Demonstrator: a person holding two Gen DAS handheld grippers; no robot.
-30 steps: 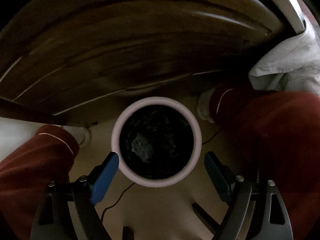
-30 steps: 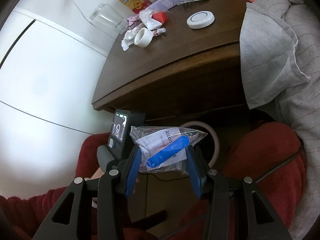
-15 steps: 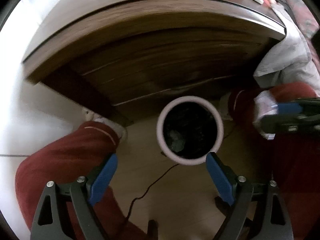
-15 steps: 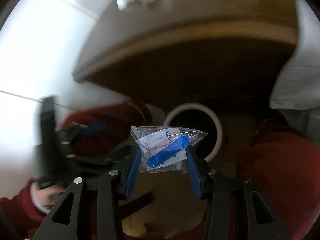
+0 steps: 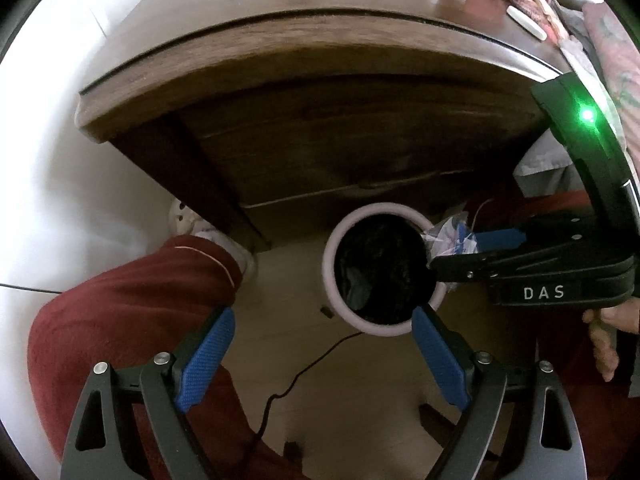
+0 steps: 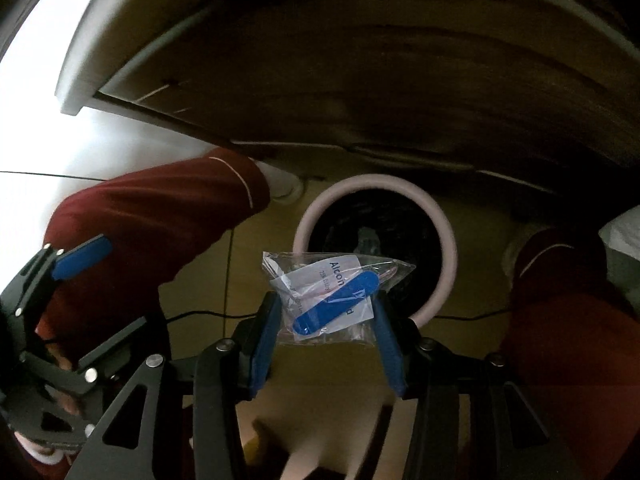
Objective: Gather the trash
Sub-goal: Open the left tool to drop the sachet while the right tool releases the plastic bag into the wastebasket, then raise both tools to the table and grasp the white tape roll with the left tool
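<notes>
**Plastic packet held over the bin's rim**

Plastic packet [image 6: 334, 300], clear and crinkled, with a white printed label and a smooth blue oblong piece inside, is pinched between the ribbed blue pads of the right gripper [image 6: 326, 322]. It sits above the near edge of the round waste bin [image 6: 446, 268], whose pale, rounded rim rings a dark liner with crumpled scraps at the bottom. From the left wrist view the packet [image 5: 446, 236] reaches just over the bin's right rim [image 5: 332, 268]. The left gripper [image 5: 320, 360] has its textured blue pads spread wide, gripping nothing, near the bin. A dark-grained wooden desk [image 5: 320, 128] overhangs the bin; a thin black cable [image 5: 304, 376] trails over the pale floor.
</notes>
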